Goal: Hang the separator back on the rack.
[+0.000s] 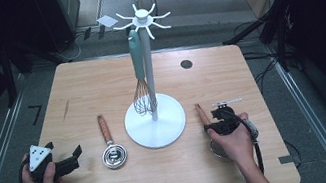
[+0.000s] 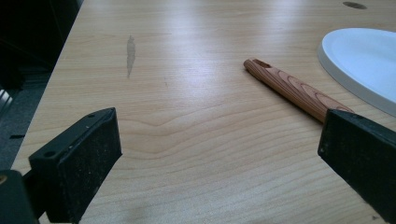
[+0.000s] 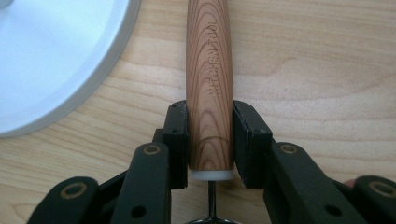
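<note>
The wooden handle (image 3: 209,88) of a kitchen utensil lies flat on the table (image 1: 97,77), at about four o'clock from the round white base (image 1: 155,121) of the hanging stand. Along its grain runs engraved lettering that reads "KITCHEN TOOL". At the near end of the handle sit a white collar and a thin metal stem; the head of the utensil is hidden under the person's hand in the high view.

The right gripper (image 3: 210,140) has its jaws pinching that handle close to the collar end, one pad pressed against each side, with the handle pointing straight away between them. The person's right hand (image 1: 233,141) wraps the gripper from the near edge of the table.

At nine o'clock from the stand base lies a second wooden-handled utensil (image 1: 109,144), a small metal strainer whose bowl faces the near edge; its handle has a hanging slot at the far tip. Just off at eight o'clock from it rests the left gripper (image 1: 69,163), jaws spread wide with only bare table between them, the grey three-cornered plate on top and the left hand (image 1: 42,181) around its body.

From the stand's white pole (image 1: 150,73) hangs a whisk (image 1: 141,82) with a pale green handle, hooked on one of the white prongs at the top, its wires just above the base. A small dark disc (image 1: 186,64) is set into the table at one o'clock from the stand.
</note>
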Tool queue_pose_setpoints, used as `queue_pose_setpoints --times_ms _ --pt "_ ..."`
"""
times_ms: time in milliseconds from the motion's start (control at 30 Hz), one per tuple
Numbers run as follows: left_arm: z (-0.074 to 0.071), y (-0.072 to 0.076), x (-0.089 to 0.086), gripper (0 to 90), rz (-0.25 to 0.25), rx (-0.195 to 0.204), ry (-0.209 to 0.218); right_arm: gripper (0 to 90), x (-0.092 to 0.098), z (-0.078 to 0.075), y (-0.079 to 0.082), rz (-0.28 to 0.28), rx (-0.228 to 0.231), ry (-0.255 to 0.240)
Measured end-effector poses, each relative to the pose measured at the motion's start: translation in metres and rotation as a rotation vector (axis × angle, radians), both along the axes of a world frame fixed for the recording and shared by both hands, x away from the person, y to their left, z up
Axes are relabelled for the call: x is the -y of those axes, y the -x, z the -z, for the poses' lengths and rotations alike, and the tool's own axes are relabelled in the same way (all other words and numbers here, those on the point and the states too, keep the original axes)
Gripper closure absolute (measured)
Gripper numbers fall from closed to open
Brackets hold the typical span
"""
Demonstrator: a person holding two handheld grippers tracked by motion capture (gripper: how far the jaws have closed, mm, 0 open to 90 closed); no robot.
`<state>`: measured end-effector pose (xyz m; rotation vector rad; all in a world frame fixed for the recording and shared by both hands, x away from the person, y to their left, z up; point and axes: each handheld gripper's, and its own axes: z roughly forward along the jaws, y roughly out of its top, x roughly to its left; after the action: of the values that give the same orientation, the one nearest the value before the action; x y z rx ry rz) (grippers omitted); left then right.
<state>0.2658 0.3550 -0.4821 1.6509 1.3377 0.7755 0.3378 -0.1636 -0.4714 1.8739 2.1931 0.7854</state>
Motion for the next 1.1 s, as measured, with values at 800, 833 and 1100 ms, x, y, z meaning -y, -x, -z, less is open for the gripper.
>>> queue_pose_setpoints --times_ms 800,833,1100 --pt "0.0 0.0 0.0 0.0 -0.001 0.0 0.0 70.7 -0.003 -0.033 0.025 -0.055 0.41 -0.127" --pt "0.0 0.0 0.0 0.0 0.0 0.0 -0.001 70.7 -0.004 -0.034 0.026 -0.057 0.422 -0.131" --pt "0.0 0.0 0.0 0.0 -0.001 -0.001 -0.002 70.7 -0.009 -0.048 0.036 -0.088 0.553 -0.156"
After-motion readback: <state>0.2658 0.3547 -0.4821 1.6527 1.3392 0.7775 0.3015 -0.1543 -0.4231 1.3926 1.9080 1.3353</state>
